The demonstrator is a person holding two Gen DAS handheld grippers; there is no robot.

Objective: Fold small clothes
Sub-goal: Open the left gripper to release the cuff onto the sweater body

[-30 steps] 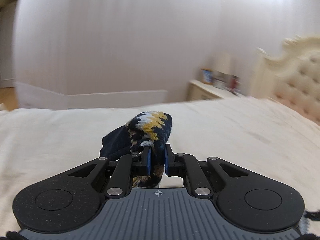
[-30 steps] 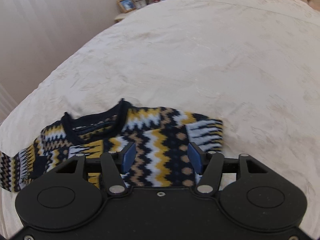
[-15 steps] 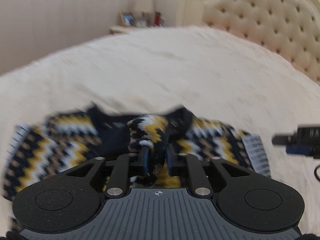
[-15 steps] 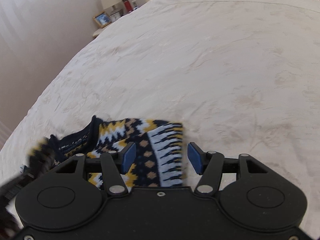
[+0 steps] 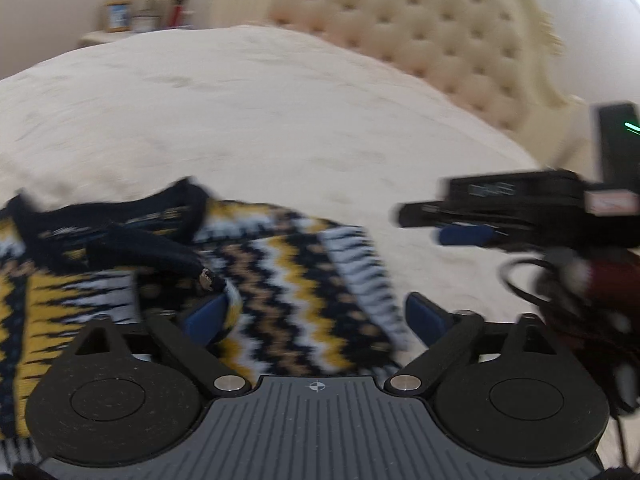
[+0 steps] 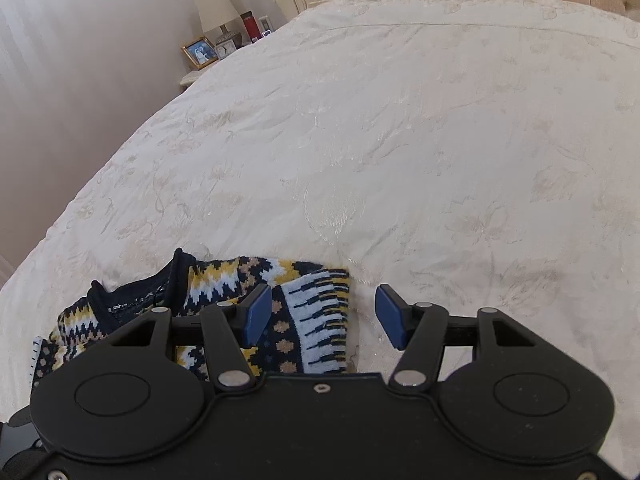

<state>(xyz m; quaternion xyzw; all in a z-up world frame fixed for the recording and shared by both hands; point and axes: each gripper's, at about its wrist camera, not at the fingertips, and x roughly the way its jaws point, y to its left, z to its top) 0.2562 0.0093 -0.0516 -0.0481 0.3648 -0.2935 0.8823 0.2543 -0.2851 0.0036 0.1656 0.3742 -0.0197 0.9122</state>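
A small knitted sweater [image 5: 280, 276] in navy, yellow, white and tan zigzags lies on the cream bedspread [image 5: 260, 112]. Its dark cuffed sleeve [image 5: 152, 252] lies folded across the chest, below the navy collar. My left gripper [image 5: 316, 314] is open just above the sweater, its jaws spread wide and holding nothing. My right gripper [image 6: 324, 316] is open and empty over the sweater's [image 6: 256, 304] right edge with the striped band [image 6: 324, 320]. In the left wrist view the right gripper [image 5: 464, 236] shows at the right, beside the sweater.
A tufted cream headboard [image 5: 432, 40] stands at the far end of the bed. A nightstand [image 6: 196, 76] with a lamp, a photo frame and small items is at the bed's far left corner. Wide bedspread lies beyond the sweater.
My left gripper carried the sleeve down over the sweater's chest, then opened and let it go. The right gripper stayed open and shifted toward the sweater's right edge.
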